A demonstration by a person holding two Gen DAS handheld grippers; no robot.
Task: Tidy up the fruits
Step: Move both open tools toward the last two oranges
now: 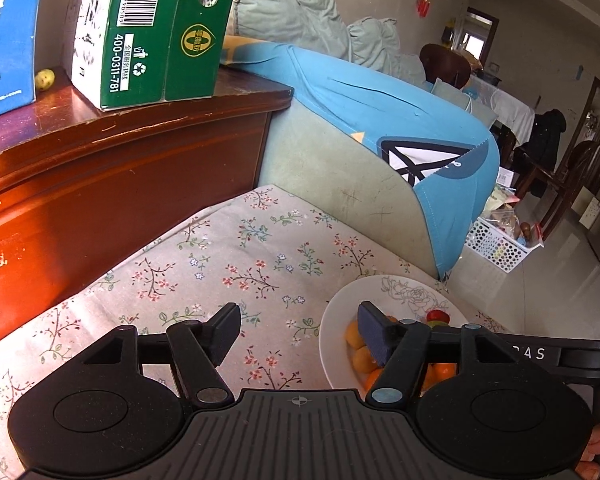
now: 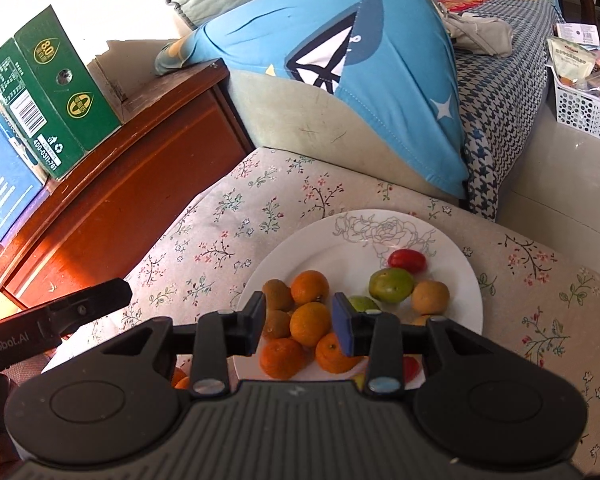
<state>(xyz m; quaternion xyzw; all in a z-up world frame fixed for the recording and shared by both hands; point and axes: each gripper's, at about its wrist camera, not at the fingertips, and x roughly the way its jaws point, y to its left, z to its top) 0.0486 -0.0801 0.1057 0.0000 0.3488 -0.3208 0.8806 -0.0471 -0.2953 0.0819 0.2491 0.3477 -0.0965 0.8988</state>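
Observation:
A white plate (image 2: pixel 440 236) with a rose outline sits on the floral cloth (image 2: pixel 228 216). It holds several oranges (image 2: pixel 310 322), brown kiwis (image 2: pixel 278 296), a green fruit (image 2: pixel 392 285), a red fruit (image 2: pixel 407 261) and a tan fruit (image 2: pixel 430 297). My right gripper (image 2: pixel 298 312) hovers over the plate's near side, open, with its pads clear of the orange seen between them. My left gripper (image 1: pixel 298 320) is open and empty over the cloth, just left of the plate (image 1: pixel 380 292). One of its fingers (image 2: pixel 96 298) shows in the right wrist view. A small yellow-green fruit (image 1: pixel 45 79) lies on the cabinet.
A red-brown wooden cabinet (image 1: pixel 120 168) stands to the left, bearing a green box (image 1: pixel 148 40) and a blue box (image 1: pixel 4 40). Behind the cloth rises a sofa arm draped in blue fabric (image 1: pixel 380 112). A white perforated basket (image 1: pixel 496 244) stands on the floor to the right.

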